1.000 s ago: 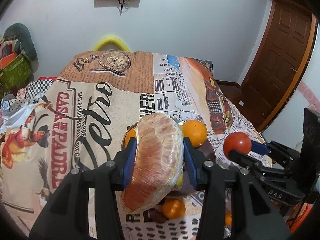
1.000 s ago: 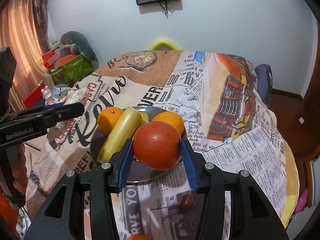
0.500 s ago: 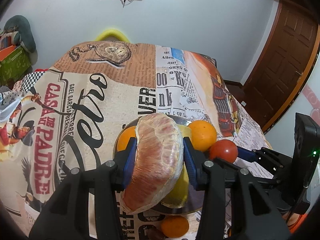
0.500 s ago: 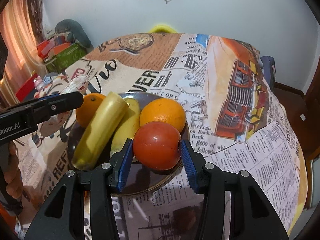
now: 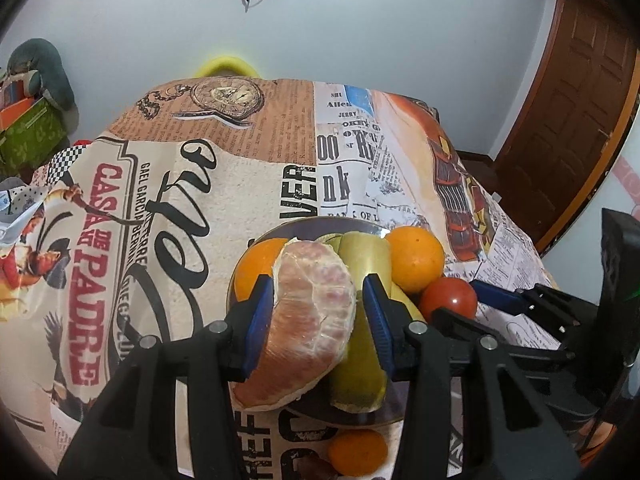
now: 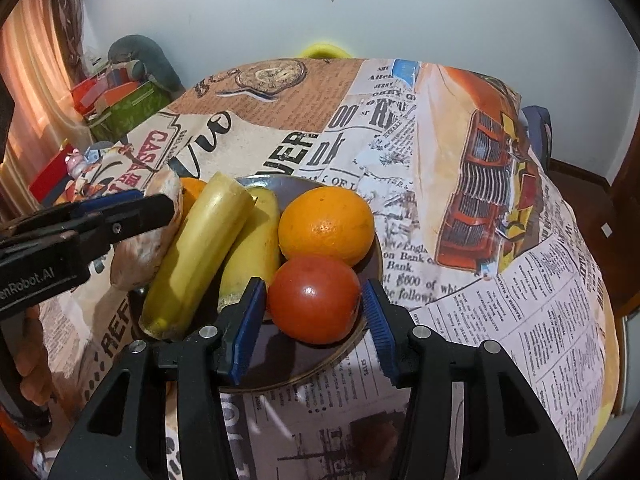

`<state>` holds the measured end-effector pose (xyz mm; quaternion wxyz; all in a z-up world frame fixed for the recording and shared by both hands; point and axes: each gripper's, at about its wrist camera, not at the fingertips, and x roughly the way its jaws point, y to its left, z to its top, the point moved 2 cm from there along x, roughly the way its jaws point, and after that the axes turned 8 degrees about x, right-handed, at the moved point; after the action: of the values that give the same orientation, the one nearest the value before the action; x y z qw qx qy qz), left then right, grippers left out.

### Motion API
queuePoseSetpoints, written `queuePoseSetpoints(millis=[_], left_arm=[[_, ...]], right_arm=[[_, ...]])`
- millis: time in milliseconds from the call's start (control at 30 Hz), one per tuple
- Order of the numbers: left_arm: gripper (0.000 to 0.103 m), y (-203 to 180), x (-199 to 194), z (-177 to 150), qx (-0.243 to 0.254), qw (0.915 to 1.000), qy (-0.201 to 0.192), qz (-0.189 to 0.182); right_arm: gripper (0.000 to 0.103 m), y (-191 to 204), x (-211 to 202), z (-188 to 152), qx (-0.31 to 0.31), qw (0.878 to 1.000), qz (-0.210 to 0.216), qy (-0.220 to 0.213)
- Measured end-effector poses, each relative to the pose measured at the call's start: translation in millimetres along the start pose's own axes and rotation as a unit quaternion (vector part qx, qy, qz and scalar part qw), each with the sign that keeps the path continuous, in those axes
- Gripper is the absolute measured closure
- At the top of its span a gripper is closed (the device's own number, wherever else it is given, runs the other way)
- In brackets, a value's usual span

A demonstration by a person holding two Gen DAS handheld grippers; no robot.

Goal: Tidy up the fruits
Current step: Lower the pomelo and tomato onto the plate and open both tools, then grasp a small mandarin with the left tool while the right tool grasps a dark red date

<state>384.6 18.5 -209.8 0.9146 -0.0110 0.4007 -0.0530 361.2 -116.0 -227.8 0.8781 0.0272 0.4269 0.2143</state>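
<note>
My left gripper (image 5: 318,312) has opened around a plastic-wrapped peeled pomelo (image 5: 308,320), which rests at the left edge of the dark plate (image 5: 304,226); a gap shows at the right pad. My right gripper (image 6: 314,314) has opened around a red tomato (image 6: 314,300), which sits on the plate (image 6: 308,376) in front of an orange (image 6: 326,226); small gaps show on both sides. Two bananas (image 6: 200,252) and a second orange (image 5: 258,264) lie on the plate. The pomelo also shows in the right wrist view (image 6: 158,228).
A small tangerine (image 5: 358,452) lies on the printed tablecloth (image 5: 224,160) just in front of the plate. Boxes and a cushion (image 6: 120,92) stand beyond the table's left edge. A wooden door (image 5: 580,120) is at the right.
Both grippers moved forward and down to the plate. The tomato and the pomelo were set down there and both jaws have opened slightly.
</note>
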Motion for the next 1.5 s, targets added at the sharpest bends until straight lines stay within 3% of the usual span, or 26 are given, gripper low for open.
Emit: queuePoseSetpoints(millis=[467, 833, 1300, 1500], left_arm=[[0.056, -12.5, -64.1, -4.5, 0.025, 0.9995, -0.018, 0.0], [0.051, -27.2, -98.0, -31.1, 0.045, 0.999, -0.002, 0.007], [0.05, -42.1, -60.7, -75.0, 0.059, 0.996, 0.067, -0.005], [0.05, -46.9, -39.6, -80.6, 0.072, 0.9943, 0.077, -0.011]], right_arm=[[0.05, 6.5, -68.5, -9.9, -0.031, 0.998, -0.034, -0.041], [0.049, -4.2, -114.0, -29.1, -0.029, 0.996, -0.059, -0.058], [0.049, -20.4, -79.1, -72.3, -0.001, 0.999, -0.046, 0.005], [0.05, -31.0, -57.4, -77.7, 0.011, 0.999, -0.042, 0.025]])
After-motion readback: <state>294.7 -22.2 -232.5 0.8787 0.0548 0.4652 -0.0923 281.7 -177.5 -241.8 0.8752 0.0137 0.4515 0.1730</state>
